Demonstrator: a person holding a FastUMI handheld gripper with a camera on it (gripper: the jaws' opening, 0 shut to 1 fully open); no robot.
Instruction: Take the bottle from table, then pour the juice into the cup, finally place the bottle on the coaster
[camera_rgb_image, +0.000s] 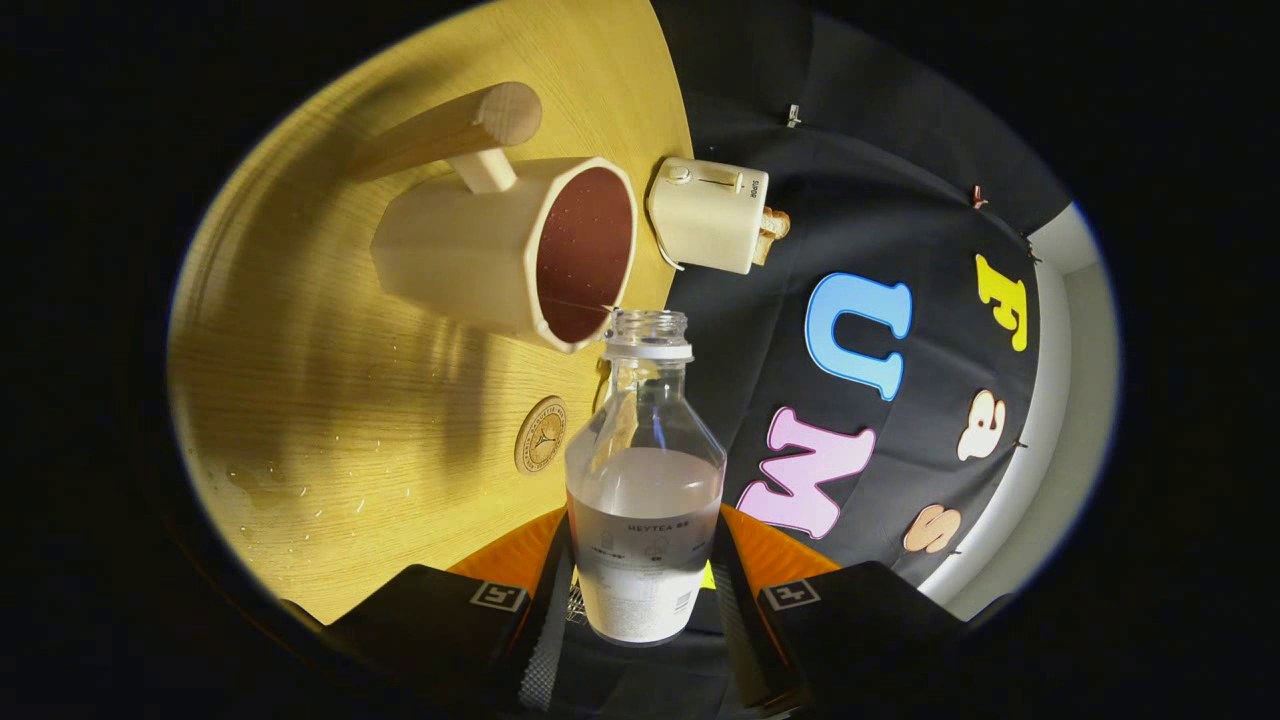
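Note:
A clear, uncapped bottle (645, 480) with a pale label and clear liquid sits between my fingers, with my gripper (645, 600) shut on its lower body. The whole view is rolled sideways, so the bottle is tipped over relative to the table. Its open mouth is right at the rim of a cream, faceted cup (500, 250) with a dark reddish inside and a wooden handle. No stream of liquid shows at the mouth. A small round wooden coaster (541, 434) lies on the table just beside the bottle's shoulder, between the cup and my fingers.
The wooden table (330, 400) carries a few droplets and a wet patch near its edge. A cream toaster (710, 215) with a slice of bread stands beyond the cup at the table's rim, against the black cloth wall.

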